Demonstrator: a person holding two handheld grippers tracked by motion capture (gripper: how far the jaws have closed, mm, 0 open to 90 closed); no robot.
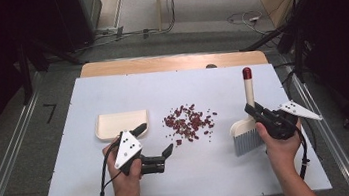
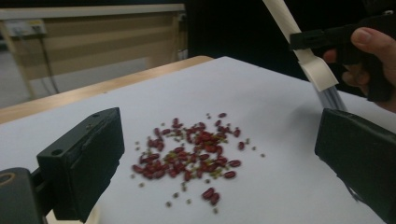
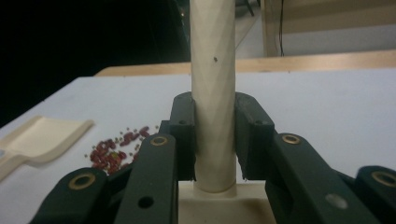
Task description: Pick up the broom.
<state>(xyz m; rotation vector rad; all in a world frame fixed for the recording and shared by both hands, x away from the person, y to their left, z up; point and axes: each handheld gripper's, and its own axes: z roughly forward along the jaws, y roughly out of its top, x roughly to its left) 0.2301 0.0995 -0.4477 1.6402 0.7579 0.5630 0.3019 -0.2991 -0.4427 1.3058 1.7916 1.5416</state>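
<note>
High view: brush (image 1: 248, 119) already picked up, its handle upright at centre right, pinched by the right gripper (image 1: 260, 113) — jaws pressed on the cream handle (image 3: 212, 107) in the right gripper view. Beans (image 1: 188, 122) not yet swept, scattered mid-frame on the table (image 1: 111, 88); dustpan (image 1: 121, 122) flat at centre left, just above the left gripper (image 1: 153, 141), whose jaws stand spread and empty — seen wide apart either side of the beans (image 2: 191, 156) in the left gripper view. Left to do, by the look of it: taking up the dustpan, sweeping the beans into it.
</note>
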